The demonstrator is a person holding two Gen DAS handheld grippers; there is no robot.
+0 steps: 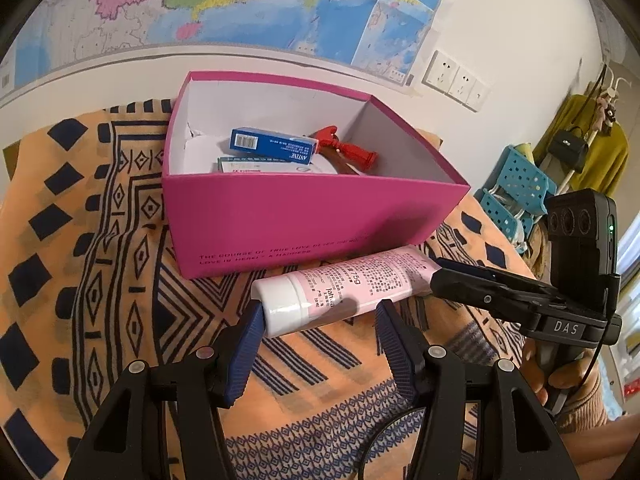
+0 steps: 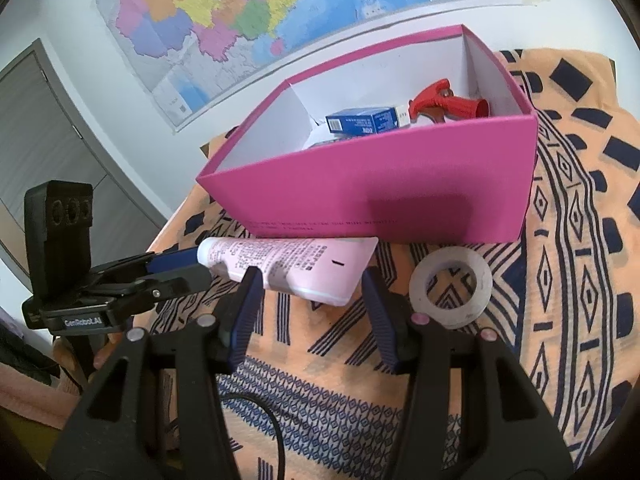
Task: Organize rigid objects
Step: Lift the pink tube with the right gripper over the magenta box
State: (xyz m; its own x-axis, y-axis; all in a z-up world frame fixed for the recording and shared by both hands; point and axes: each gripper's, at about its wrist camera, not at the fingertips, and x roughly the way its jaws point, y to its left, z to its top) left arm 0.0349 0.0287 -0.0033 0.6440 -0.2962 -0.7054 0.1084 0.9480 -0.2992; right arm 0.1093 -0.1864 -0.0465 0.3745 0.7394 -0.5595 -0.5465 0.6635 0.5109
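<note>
pink plastic tube (image 1: 348, 286), one, with a white cap, seen from the left wrist view: it lies across the patterned cloth (image 1: 100, 240) on the surface, just in front of the pink box (image 1: 304, 216). left tongs (image 1: 320, 324) stand open around the cap end; whether the pads touch it cannot be told. right tongs (image 1: 440, 276) meet the flat crimped end from the side, and their state cannot be told here. judged light, with a smooth and likely slippery skin; the body should give under pressure, while the cap and shoulder are the stiff part and the better place to take hold. inside the box: one blue carton (image 1: 272, 144), one red spray nozzle (image 1: 344, 148), one pale carton (image 1: 240, 166) half hidden beneath.

right wrist view: same tube (image 2: 288, 264), crimped end between the open right tongs (image 2: 310, 290), not clearly pinched. left tongs (image 2: 192, 268) are at the cap. one roll of white tape (image 2: 450, 286) lies just beside the tube, outside the box (image 2: 380, 196). tongs counted: two.
</note>
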